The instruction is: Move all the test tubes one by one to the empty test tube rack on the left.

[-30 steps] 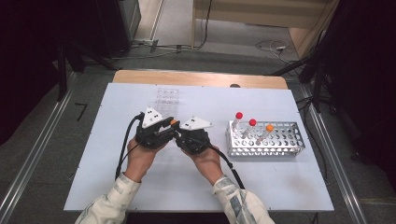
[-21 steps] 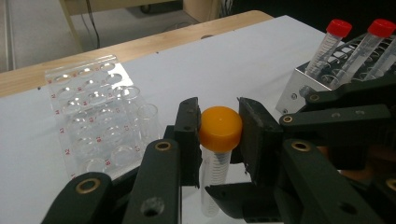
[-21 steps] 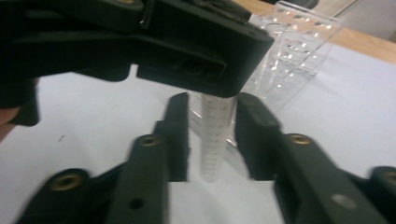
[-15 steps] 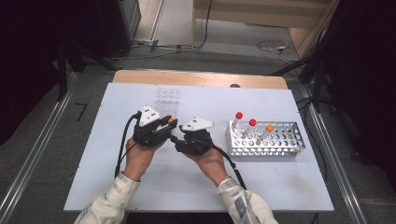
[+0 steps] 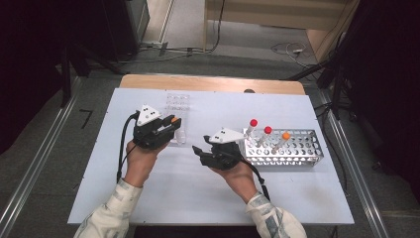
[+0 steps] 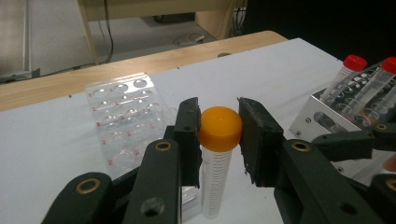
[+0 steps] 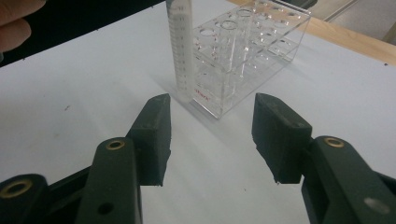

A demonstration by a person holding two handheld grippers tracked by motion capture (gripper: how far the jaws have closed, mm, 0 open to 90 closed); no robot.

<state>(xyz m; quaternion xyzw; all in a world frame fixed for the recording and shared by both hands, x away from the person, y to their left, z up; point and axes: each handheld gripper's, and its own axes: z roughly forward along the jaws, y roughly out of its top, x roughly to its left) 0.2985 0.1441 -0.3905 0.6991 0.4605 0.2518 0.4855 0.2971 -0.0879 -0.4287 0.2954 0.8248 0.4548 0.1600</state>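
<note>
Nothing here reads as a word, a brand or a clear number. The tube with the orange cap, seen in the left gripper view, carries a ladder of fine graduation lines down its side, but any figures beside them are too small to make out. In the right gripper view the same kind of scale runs down the tube, with tiny marks next to the lines, again unreadable. The clear rack shows small red print low on its front wall, blurred past reading; in the left gripper view the clear rack has red specks beside its wells, likewise illegible.
</note>
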